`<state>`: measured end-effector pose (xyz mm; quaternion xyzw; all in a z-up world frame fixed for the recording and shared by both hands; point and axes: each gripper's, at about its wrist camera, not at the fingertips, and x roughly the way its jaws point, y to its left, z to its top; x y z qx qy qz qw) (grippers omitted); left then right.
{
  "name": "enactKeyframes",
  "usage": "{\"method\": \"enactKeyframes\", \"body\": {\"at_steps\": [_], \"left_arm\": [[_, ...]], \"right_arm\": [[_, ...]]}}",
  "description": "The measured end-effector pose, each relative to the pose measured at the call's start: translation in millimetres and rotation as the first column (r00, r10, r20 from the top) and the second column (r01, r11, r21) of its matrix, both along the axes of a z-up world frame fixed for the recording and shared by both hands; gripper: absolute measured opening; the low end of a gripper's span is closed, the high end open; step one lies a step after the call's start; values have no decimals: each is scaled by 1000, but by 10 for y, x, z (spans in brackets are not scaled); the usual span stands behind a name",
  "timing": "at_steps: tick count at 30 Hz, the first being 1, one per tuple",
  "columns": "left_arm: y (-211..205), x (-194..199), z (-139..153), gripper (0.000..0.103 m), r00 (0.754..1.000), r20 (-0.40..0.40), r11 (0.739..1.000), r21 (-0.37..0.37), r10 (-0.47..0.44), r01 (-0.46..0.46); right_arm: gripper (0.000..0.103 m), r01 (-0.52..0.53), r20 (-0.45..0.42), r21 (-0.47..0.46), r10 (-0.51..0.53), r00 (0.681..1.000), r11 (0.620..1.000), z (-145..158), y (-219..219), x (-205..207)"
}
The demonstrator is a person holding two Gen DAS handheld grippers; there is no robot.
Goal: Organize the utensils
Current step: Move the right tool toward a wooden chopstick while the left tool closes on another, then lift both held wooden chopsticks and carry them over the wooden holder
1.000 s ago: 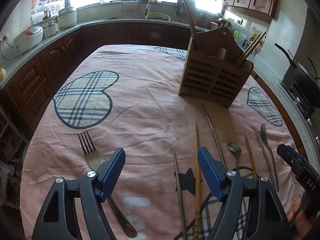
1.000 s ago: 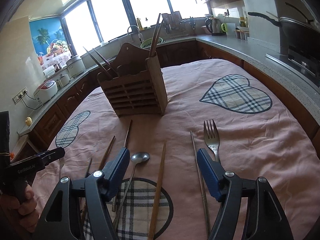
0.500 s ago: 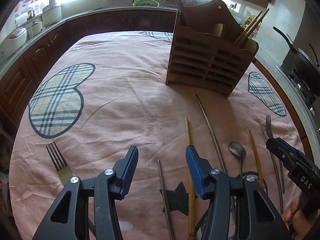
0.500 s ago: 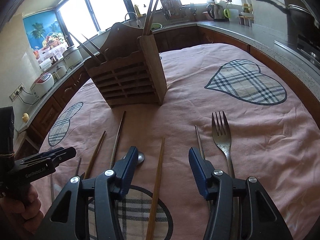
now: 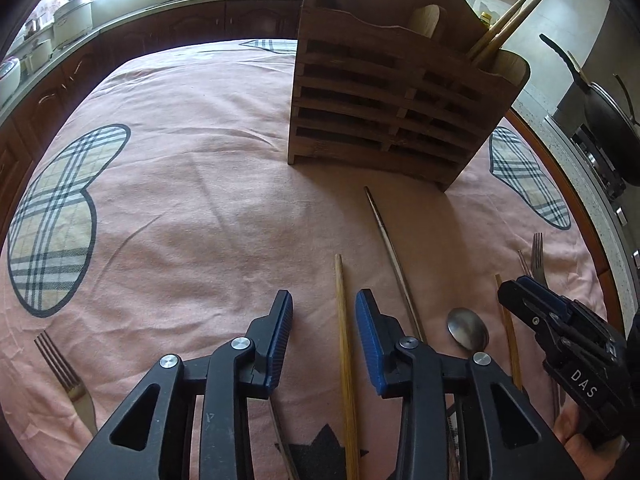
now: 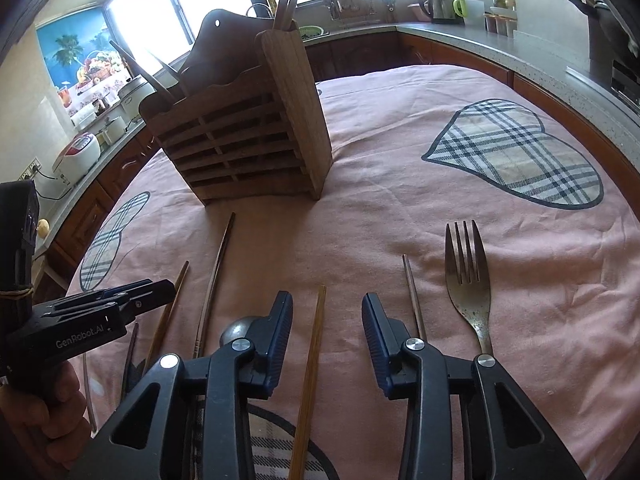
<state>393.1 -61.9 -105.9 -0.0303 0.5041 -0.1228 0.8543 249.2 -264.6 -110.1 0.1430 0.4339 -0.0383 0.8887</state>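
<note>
While its jaws have just been closing, the left gripper (image 5: 323,336) straddles a wooden chopstick (image 5: 343,344) without pinching it; the right gripper (image 6: 326,336) likewise stands apart around another wooden chopstick (image 6: 310,372). Left of the first lies a fork (image 5: 66,380) near the table's edge, with bare pink tablecloth (image 5: 192,208) between. Ahead stands the wooden utensil rack (image 5: 396,100), then a spoon (image 5: 467,328). Kitchen counters ring the table.

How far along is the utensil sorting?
Done: a few chopsticks stand in the wooden holder. In hand: nothing yet; left tongs and right tongs have just been closing, each around a wooden chopstick. Left: forks, spoon, metal chopsticks on the cloth.
</note>
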Motion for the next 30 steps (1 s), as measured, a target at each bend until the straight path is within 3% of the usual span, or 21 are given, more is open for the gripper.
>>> {"method": "enactKeyframes", "body": {"at_steps": [5, 10, 12, 16, 23, 30], "left_arm": [[-59, 57, -49, 27, 1000, -1, 1000, -1, -9, 9], [-113, 40, -65, 13, 1000, 8, 1000, 16, -12, 12], [-120, 46, -68, 7, 1000, 1, 1000, 13, -9, 9], [-166, 34, -65, 5, 1000, 12, 999, 37, -14, 14], [-56, -12, 6, 4, 1000, 5, 1000, -22, -4, 5], [114, -239, 344, 4, 998, 59, 997, -79, 3, 2]], "right_arm": [[28, -9, -30, -18, 9, 1000, 1000, -66, 23, 83], [27, -35, -40, -89, 32, 999, 995, -74, 122, 112], [20, -45, -45, -114, 40, 998, 992, -77, 160, 129], [8, -66, -53, -133, 60, 997, 989, -84, 198, 147], [5, -63, -44, -61, 60, 997, 996, -37, 127, 111], [4, -71, 12, -37, 71, 997, 997, 198, 149, -1]]}}
